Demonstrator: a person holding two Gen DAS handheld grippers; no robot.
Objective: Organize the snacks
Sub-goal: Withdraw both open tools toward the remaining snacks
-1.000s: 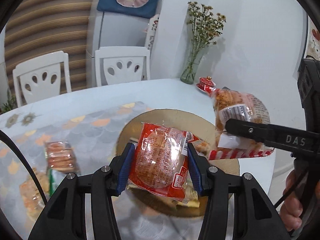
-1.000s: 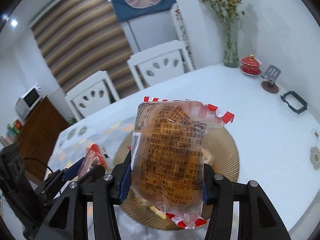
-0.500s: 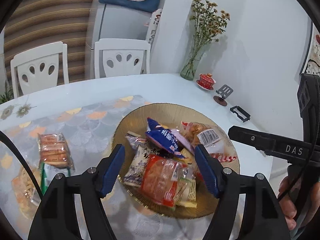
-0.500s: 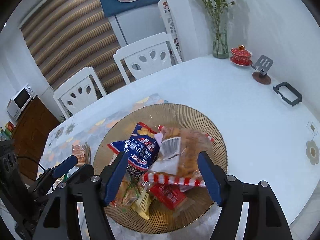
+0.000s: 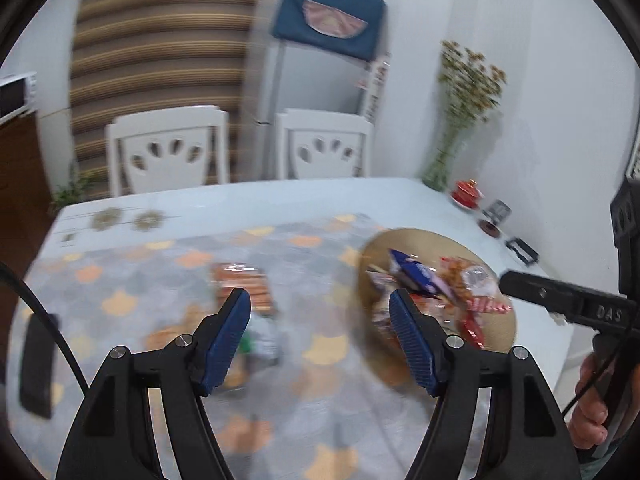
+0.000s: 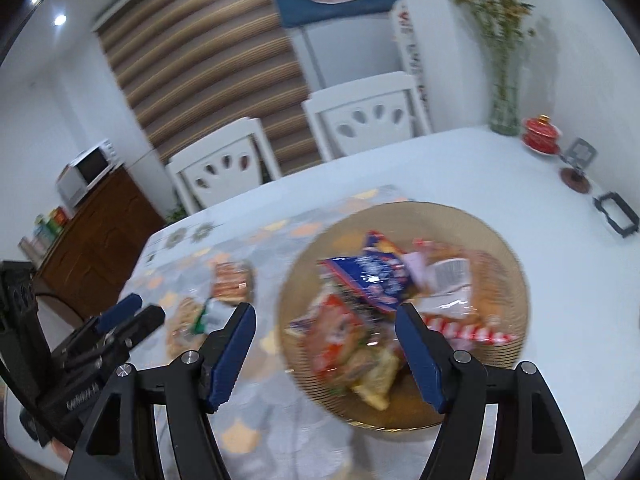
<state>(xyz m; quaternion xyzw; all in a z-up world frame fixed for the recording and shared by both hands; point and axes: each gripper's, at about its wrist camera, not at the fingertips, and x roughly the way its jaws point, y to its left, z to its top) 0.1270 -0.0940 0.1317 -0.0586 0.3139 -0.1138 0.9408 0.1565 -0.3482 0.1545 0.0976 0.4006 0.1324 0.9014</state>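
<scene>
Snacks fill the gold plate, orange packets lying at its nine o'clock, while left gripper and right gripper hover spread, empty.

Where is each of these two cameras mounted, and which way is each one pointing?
Left wrist: rides the left gripper, looking along its open fingers at the table mat; the person's right hand shows at the edge.
Right wrist: rides the right gripper, open, looking down at the snack plate; the left gripper sits lower left.
Shared: plate, orange packet, chairs, vase.
</scene>
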